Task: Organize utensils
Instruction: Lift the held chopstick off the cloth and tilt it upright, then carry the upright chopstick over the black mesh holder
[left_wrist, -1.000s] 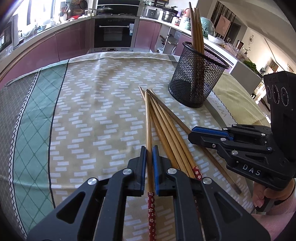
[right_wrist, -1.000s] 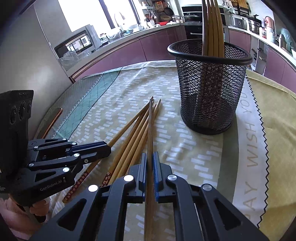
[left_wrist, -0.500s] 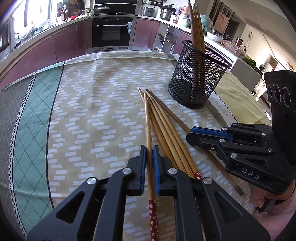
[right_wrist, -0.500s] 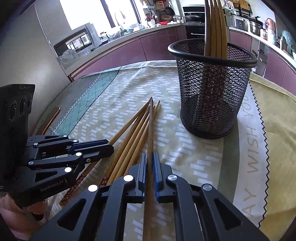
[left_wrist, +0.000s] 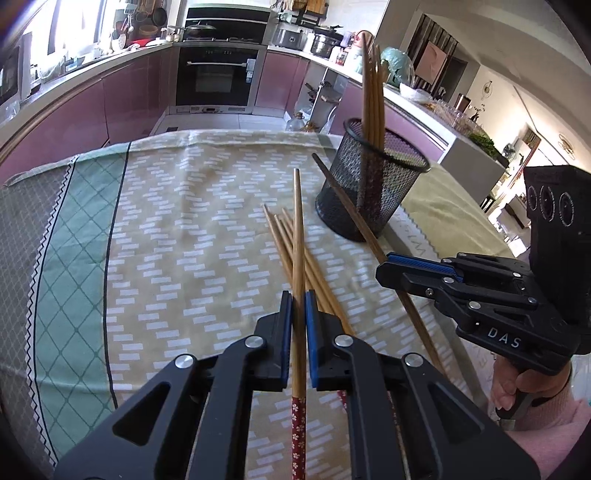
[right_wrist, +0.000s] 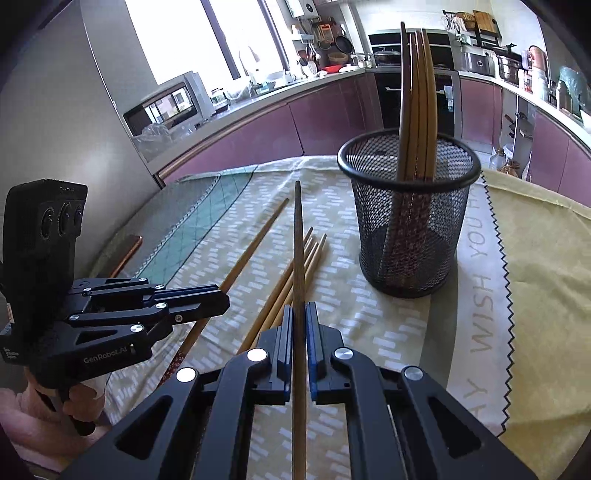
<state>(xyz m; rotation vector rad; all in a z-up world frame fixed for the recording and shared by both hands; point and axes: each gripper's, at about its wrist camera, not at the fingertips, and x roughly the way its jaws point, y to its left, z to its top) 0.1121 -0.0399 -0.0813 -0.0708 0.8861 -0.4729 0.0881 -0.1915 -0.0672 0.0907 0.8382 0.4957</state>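
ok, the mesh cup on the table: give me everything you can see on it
The mesh cup is a black wire-mesh cylinder with a solid round rim and a dark base, and it looks like metal. It stands upright on the patterned tablecloth, next to the cloth's printed lettering. Several bamboo chopsticks stand in it, leaning on the rim, tips up, with their red patterned ends showing through the mesh at the bottom. Neither pair of tongs touches it. The loose chopsticks lie apart from its base.
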